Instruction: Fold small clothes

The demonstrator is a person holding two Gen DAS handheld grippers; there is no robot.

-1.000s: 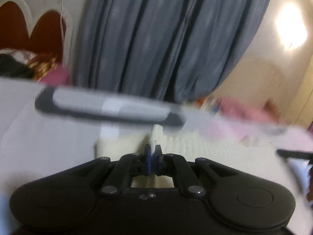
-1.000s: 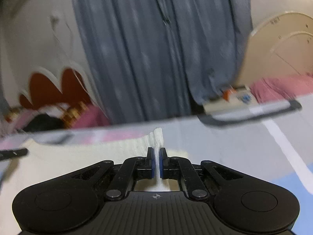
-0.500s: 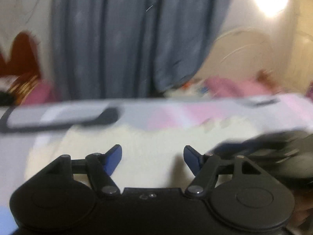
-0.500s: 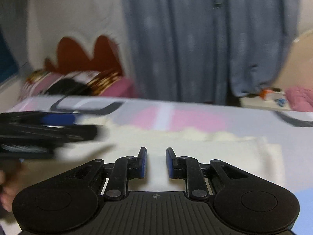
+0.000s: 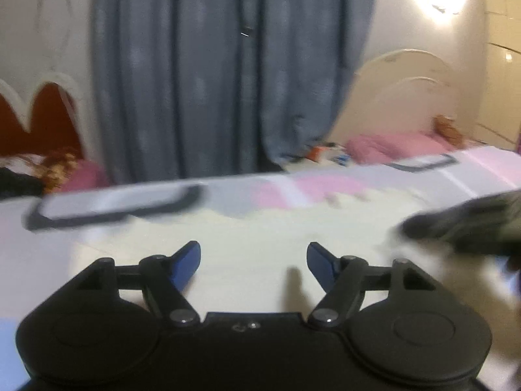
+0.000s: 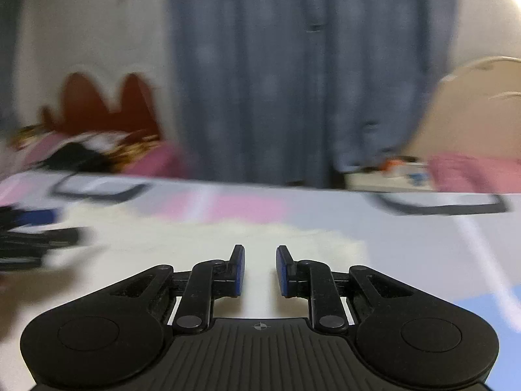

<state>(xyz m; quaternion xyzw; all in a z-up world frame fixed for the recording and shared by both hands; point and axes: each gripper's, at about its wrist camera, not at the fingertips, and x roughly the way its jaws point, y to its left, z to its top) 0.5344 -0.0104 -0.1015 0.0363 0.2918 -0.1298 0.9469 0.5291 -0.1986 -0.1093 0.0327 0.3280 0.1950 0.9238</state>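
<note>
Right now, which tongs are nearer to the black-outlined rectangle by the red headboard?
Left. The left tongs, opening and empty, hover just before the rectangle; the right tongs lie further off to its right.

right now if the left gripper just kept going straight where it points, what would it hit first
Most likely the cream knitted garment spread on the pale patterned mat. The left gripper is tilted down at it, nothing between its opening jaws. Depth is unclear in the blur, so contact distance can't be judged.
</note>
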